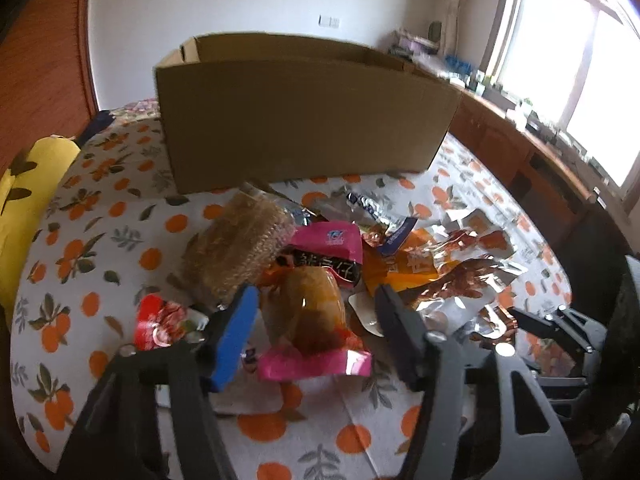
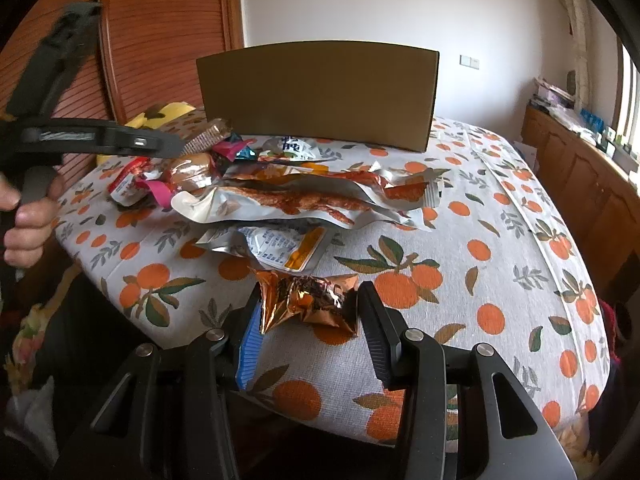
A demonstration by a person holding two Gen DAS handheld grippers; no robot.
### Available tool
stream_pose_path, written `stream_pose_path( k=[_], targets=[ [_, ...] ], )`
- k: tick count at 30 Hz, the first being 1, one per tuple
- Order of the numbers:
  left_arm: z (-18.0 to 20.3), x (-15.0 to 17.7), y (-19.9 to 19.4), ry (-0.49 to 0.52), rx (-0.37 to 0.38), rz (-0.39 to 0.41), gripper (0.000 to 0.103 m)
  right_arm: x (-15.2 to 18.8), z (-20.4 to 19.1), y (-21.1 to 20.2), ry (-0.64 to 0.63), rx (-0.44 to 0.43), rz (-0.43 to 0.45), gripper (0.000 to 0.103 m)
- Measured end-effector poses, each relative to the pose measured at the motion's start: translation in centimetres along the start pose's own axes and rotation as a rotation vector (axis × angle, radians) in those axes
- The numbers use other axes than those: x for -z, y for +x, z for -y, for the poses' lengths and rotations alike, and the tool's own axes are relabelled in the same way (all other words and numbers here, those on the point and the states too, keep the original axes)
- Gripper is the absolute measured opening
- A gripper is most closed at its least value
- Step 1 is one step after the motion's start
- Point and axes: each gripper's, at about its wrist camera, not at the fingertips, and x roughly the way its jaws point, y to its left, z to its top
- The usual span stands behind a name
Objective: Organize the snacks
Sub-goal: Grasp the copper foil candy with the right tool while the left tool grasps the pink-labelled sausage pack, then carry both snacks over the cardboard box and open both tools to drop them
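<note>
Where closest to the right wrist lens: right gripper (image 2: 311, 292) clenched on a copper foil packet (image 2: 308, 304), pads pressed to both crumpled ends, over the near edge of the bed (image 2: 500, 240) with its orange-print cover. Just beyond, flat on the cover, a silver-and-yellow sachet (image 2: 280, 248). Farther, a long silver pouch (image 2: 288, 200) of red strips across the snack heap. At far left, a hand (image 2: 28, 216) around the handle of the left gripper.

From the left wrist: left gripper (image 1: 316, 296) released, fingers astride a pink-ended bun packet (image 1: 308, 320) on the bed, not pressing it, with a gap on the right. Left of that, a red wrapper (image 1: 160, 320). Behind, a clear pack of brown cake (image 1: 240, 240) and a pink bag (image 1: 328, 248). Farthest, beyond the heap, an upright cardboard box (image 1: 300, 120), with a yellow pillow (image 1: 32, 200) at left.
</note>
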Motion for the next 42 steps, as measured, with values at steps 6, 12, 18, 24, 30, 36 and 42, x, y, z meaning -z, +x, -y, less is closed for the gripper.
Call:
stream_pose_path(
  k=[6, 12, 18, 24, 30, 36, 42],
  targets=[
    [0.7, -0.1, 1.8, 0.039, -0.025, -0.062, 0.051, -0.1, 0.3, 0.0, -0.005, -0.017, 0.001, 0.044],
    [0.5, -0.1, 3.3, 0.035, -0.046, -0.105, 0.052, 0.1, 0.7, -0.1, -0.001, -0.035, 0.001, 0.043],
    [0.3, 0.0, 3.2, 0.031, -0.056, -0.087, 0.043, 0.1, 1.0, -0.4, 0.009, -0.036, -0.003, 0.043],
    [0.7, 0.6, 2.3, 0.036, -0.036, -0.072, 0.041, 0.1, 1.3, -0.7, 0.018, -0.024, -0.002, 0.043],
    [1.0, 0.7, 0.5, 0.025, 0.003, -0.043, 0.041, -0.3, 1.0, -1.4, 0.009, -0.017, 0.013, 0.043],
    [1.7, -0.1, -1.6, 0.04, 0.028, 0.004, 0.041, -1.1, 1.0, -2.4, -0.003, -0.008, 0.029, 0.043],
    [1.5, -1.2, -2.9, 0.04, 0.039, 0.043, 0.04, -2.6, 1.3, -3.2, -0.003, 0.0, 0.052, 0.043]
  ],
)
